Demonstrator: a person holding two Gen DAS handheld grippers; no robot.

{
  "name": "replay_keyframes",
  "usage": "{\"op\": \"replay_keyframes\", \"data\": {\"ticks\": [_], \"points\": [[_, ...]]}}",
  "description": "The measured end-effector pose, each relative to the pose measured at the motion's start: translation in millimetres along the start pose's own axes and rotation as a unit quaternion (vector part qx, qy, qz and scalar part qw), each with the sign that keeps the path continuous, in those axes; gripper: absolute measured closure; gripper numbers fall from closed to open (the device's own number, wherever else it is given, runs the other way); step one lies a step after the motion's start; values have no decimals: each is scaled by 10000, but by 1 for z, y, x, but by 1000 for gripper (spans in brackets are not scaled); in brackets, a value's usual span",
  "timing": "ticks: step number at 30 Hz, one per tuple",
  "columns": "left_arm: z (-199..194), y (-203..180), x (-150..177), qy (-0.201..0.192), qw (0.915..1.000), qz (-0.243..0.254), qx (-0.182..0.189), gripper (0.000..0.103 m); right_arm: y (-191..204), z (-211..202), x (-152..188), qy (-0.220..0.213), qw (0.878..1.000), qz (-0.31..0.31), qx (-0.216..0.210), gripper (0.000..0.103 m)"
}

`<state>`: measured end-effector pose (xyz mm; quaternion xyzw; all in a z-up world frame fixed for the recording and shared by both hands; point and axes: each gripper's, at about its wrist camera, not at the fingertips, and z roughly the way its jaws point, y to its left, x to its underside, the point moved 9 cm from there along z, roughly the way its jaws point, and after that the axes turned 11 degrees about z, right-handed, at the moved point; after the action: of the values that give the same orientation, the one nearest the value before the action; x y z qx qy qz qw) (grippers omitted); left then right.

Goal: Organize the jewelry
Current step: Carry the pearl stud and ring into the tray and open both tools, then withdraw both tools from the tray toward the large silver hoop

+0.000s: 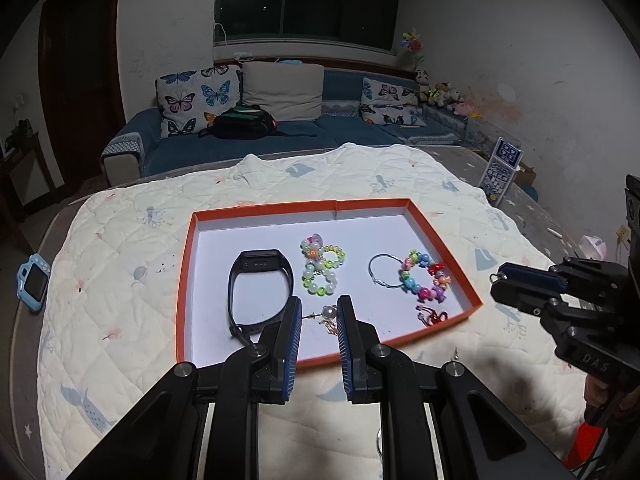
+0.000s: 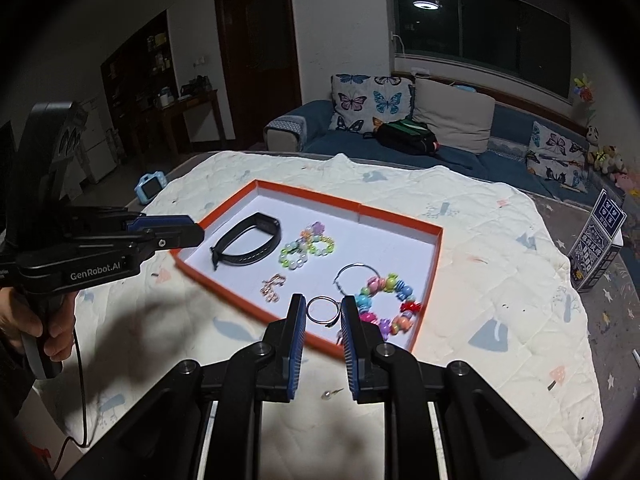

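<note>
L gripper (image 1: 320, 305) looks clamped on a pearl stud (image 1: 330, 312), pin crosswise btwn pads. R gripper (image 2: 323, 300) is pinched on a thin hoop (image 2: 310, 312) by its edges. Both hang over the near rim of the orange tray (image 1: 182, 300), just ahead of the fingers. Risks: the stud pivots and drops, or the hoop springs out onto the quilt (image 1: 120, 280). A loose stud (image 2: 332, 394) under R could get missed.

The right gripper (image 2: 323, 316) hung over the orange tray (image 2: 400, 216), a silver hoop earring (image 2: 320, 310) caught at its right-hand finger
</note>
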<state>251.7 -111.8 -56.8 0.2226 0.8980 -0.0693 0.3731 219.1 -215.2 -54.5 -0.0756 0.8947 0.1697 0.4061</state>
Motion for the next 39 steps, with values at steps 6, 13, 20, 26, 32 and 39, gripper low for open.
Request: {"op": "replay_keyframes", "data": {"ticks": [6,13,20,26,32,39], "points": [[28,13,2,203,9998,-61,-10,84,-14,17,-1,112,9997,211,33,82],[59,20,12,452,9988,-120,157,84,-24,37,4,312,9990,325,70,82],[81,20,21,641,9974,-177,262,84,-32,47,11,462,9980,431,74,82],[90,19,25,763,9963,-221,331,83,-40,53,16,567,9970,515,94,82],[97,17,30,879,9953,-208,336,82,-41,57,19,635,9966,524,66,82],[95,16,31,857,9956,-200,324,63,-43,58,18,670,9961,580,6,81]]}}
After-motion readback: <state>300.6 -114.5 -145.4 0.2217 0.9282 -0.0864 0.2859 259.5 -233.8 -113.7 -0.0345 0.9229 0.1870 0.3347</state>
